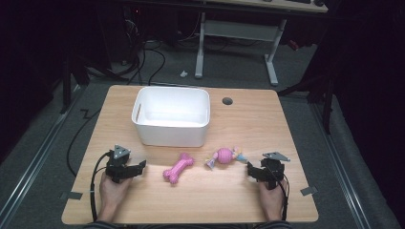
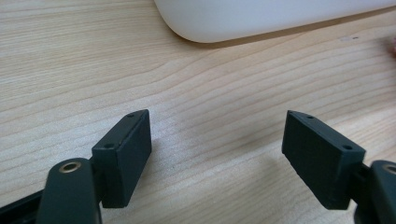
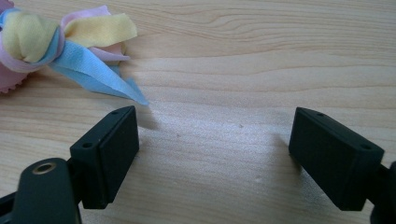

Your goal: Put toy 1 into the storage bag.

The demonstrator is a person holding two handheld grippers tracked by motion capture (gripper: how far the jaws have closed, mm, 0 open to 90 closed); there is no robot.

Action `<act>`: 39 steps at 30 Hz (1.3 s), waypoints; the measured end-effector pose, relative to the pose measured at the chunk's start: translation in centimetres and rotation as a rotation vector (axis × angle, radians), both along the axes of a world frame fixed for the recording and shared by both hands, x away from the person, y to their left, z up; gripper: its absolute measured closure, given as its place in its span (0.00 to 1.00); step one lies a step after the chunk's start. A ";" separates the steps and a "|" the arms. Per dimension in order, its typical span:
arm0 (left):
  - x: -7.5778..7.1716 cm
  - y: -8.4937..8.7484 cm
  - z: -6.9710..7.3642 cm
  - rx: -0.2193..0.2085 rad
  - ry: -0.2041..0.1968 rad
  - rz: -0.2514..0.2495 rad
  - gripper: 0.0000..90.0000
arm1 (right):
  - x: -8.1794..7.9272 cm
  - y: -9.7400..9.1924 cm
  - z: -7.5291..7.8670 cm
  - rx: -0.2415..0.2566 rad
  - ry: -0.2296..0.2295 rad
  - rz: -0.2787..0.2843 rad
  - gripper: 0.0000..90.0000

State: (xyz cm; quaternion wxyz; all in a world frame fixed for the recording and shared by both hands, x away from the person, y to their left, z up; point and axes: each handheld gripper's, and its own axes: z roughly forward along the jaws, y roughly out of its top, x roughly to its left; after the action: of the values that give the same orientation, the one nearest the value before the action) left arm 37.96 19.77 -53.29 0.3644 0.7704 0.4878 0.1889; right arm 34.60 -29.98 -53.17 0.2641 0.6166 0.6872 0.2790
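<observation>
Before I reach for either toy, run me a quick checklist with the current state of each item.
1. Left gripper open, nothing between its jaws: ok.
2. Right gripper open, nothing between its jaws: ok.
3. White bin upright, mouth unobstructed, looks empty: ok.
4. Pink bone toy lying free on the table, apart from the bin and the other toy: ok.
5. Pink ball toy with cloth tails free of the right gripper: ok; its blue tail ends just ahead of one jaw, not touching.
6. Whether the tails would snag on closing: cannot tell.
</observation>
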 end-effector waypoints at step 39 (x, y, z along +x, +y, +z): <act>-2.6 -5.1 3.8 0.029 0.020 -0.257 0.39 | -0.1 0.1 0.0 0.002 0.003 -0.001 0.19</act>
State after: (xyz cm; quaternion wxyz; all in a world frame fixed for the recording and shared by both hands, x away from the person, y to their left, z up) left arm 35.32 14.67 -49.52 0.3695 0.8336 0.3858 0.1403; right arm 34.53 -29.92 -53.13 0.2627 0.6175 0.6870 0.2787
